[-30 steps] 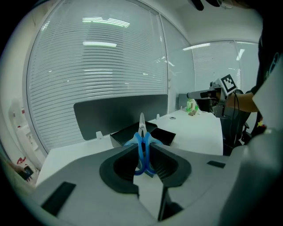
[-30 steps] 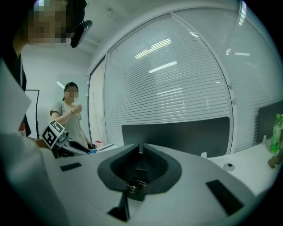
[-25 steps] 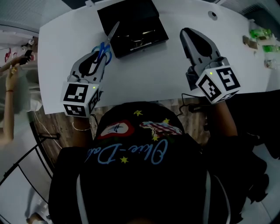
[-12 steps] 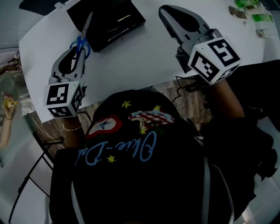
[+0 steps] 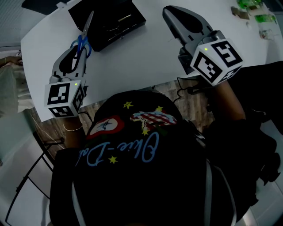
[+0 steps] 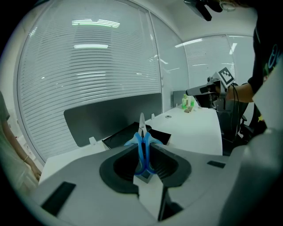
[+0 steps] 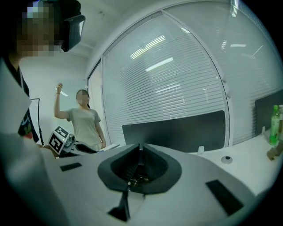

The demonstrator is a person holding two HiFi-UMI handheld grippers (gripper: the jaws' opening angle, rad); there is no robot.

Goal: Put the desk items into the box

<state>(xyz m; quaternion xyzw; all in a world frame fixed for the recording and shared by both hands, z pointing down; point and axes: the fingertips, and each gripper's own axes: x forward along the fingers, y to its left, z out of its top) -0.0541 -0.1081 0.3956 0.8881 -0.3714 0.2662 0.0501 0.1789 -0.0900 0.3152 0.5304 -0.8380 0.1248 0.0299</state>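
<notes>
Nearest the head camera, the person's dark cap [image 5: 132, 132] fills the lower frame, with a marker cube [image 5: 64, 97] at its left and another [image 5: 216, 55] at its right. Ahead of the left cube, the left gripper [image 5: 79, 52] is clamped on the blue handles of the scissors [image 5: 84, 39], whose pale blades stick out forward past the jaws. The right gripper [image 5: 170, 13] hangs over the white desk [image 5: 141, 62] with its jaws pressed together and nothing between them. Beyond the left gripper lies the open black box [image 5: 110, 20]; the blade tip shows over its left part (a few small pale items lie inside, too dim to name). Farther off, green bottles [image 5: 252, 4] stand at the desk's far right corner.
</notes>
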